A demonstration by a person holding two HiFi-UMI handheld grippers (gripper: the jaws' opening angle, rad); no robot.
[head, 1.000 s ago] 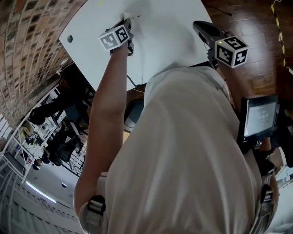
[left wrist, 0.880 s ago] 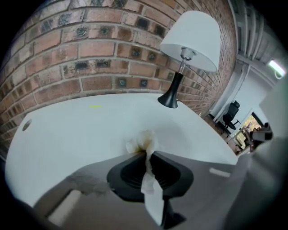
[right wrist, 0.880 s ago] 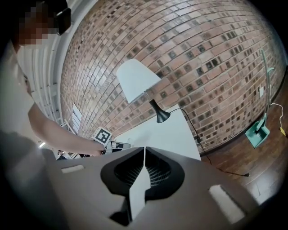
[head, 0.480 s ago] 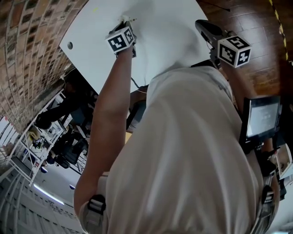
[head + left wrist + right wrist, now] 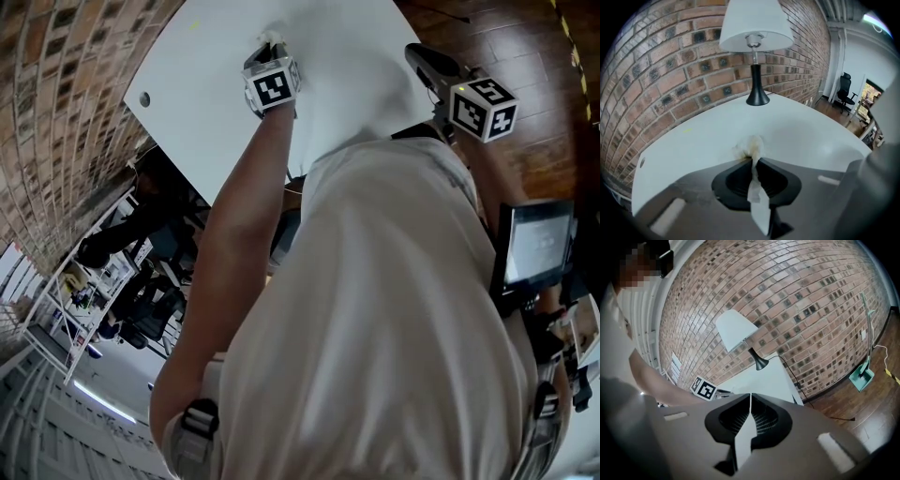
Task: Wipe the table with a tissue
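Note:
A crumpled white tissue (image 5: 751, 146) with a yellowish stain is pinched between the jaws of my left gripper (image 5: 753, 161) and pressed onto the white table (image 5: 797, 131). In the head view the left gripper (image 5: 270, 47) points down at the table (image 5: 206, 84) near its far part, and the tissue (image 5: 274, 37) peeks out beyond the marker cube. My right gripper (image 5: 750, 397) is held off the table's right side, its jaws closed together with nothing between them. In the head view the right gripper (image 5: 420, 58) hovers by the table's right edge.
A lamp (image 5: 757, 42) with a white shade and black base stands on the table by the brick wall (image 5: 670, 75). Wooden floor (image 5: 506, 37) lies right of the table. A monitor (image 5: 534, 246) is at the person's right side. A teal dustpan (image 5: 860, 376) leans on the wall.
My left gripper has slid to the right across the table with the tissue and rolled a little. The right gripper has drifted slightly right.

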